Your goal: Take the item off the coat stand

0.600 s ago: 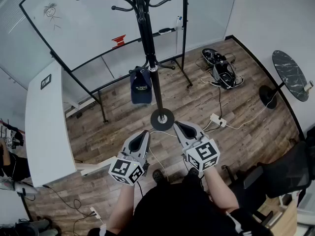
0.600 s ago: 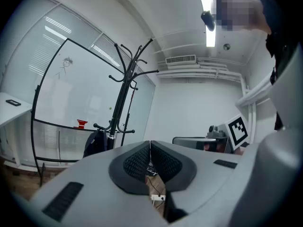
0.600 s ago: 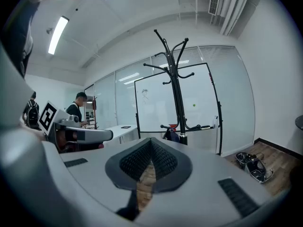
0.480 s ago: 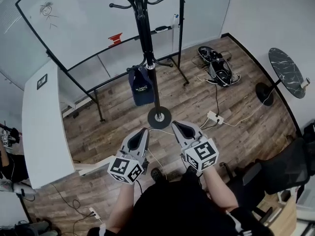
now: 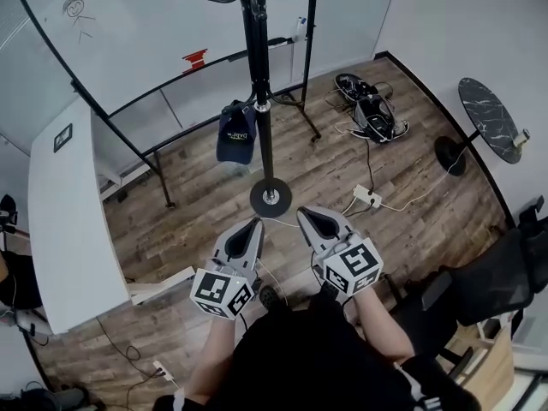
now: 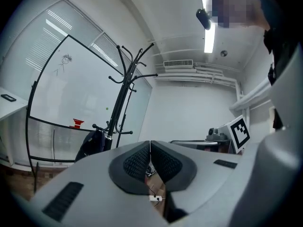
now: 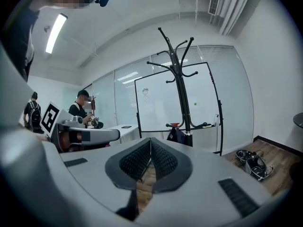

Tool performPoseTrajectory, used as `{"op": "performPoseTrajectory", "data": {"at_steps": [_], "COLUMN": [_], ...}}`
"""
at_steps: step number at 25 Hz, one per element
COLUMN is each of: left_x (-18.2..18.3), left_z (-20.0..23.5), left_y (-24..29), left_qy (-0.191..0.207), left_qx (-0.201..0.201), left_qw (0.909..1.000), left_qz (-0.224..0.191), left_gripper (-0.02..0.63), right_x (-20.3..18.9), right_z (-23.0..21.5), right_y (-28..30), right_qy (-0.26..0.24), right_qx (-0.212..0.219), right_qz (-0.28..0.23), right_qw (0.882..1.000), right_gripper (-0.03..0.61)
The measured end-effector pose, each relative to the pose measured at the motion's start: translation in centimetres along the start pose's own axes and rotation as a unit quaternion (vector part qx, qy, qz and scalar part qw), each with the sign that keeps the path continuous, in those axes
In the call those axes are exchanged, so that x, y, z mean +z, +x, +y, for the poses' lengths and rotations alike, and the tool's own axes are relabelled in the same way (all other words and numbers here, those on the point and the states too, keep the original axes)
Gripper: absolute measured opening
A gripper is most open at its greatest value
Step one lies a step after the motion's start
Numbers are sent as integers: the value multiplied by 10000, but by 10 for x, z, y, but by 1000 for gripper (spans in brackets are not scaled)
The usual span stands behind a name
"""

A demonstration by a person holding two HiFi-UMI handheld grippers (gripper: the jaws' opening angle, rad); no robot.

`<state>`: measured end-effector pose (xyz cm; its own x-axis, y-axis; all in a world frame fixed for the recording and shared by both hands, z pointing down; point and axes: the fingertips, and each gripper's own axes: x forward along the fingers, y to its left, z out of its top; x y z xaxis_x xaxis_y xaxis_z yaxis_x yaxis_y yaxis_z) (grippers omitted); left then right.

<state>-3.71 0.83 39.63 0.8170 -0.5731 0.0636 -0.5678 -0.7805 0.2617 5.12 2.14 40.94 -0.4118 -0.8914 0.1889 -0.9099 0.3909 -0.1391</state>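
Looking steeply down from head height on a wood-plank floor [image 5: 197, 195], with the task not yet visibly begun: nothing lifted, nothing gripped. Hanging from a low hook of the black metal coat stand [image 5: 255, 75], a dark navy baseball cap [image 5: 235, 134] of soft cloth with pale lettering on the front, drooping just beside the slim round pole and above the disc-shaped base [image 5: 271, 197]. Well short of it, both tools held side by side near the person's body: left tongs [image 5: 255, 223] closed tip to tip on nothing, right tongs [image 5: 303, 216] likewise pressed shut and empty. Ribbed dark pads [image 6: 137, 163] meeting inside smooth grey plastic shells, each shell backed by a cube [image 5: 221, 294] of black-and-white square markers. Left to do, by the look of it: reaching forward to the stand, opening one pair of tongs, pinching the cap's cloth or brim, lifting it clear of the hook. Upper hooks thin, curved and bare. Behind the stand, a whiteboard [image 5: 128, 41] in a black tubular frame, bearing a small stick-figure sketch [image 5: 75, 5] and a red object [image 5: 194, 58] on its ledge. To the left, a smooth white surface [image 5: 68, 229]. To the right, a white power strip [image 5: 366, 197] with trailing cable, a heap of black-and-white gear [image 5: 370, 114] too small to identify, and a round, dark, marbled side table [image 5: 488, 118].
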Motion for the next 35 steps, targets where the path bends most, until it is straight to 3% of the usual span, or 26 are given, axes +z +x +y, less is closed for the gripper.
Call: {"op": "performPoseTrajectory", "data": {"at_steps": [13, 26, 35], "left_x": [-33, -6, 8], "left_z": [34, 66, 83], "left_y": [-25, 8, 45], "left_qy": [-276, -170, -128], "left_qx": [178, 897, 1319], "left_qw": [9991, 9956, 9912], "left_qz": [284, 231, 77], "left_gripper": [20, 20, 20], "right_x": [-17, -18, -2], "right_z": [33, -23, -66], "right_y": [29, 105, 181], "right_qy": [38, 277, -81], "right_qx": [36, 604, 821], "right_qz": [352, 599, 622], "right_qw": [9994, 9960, 9947], "right_gripper": [31, 32, 32]}}
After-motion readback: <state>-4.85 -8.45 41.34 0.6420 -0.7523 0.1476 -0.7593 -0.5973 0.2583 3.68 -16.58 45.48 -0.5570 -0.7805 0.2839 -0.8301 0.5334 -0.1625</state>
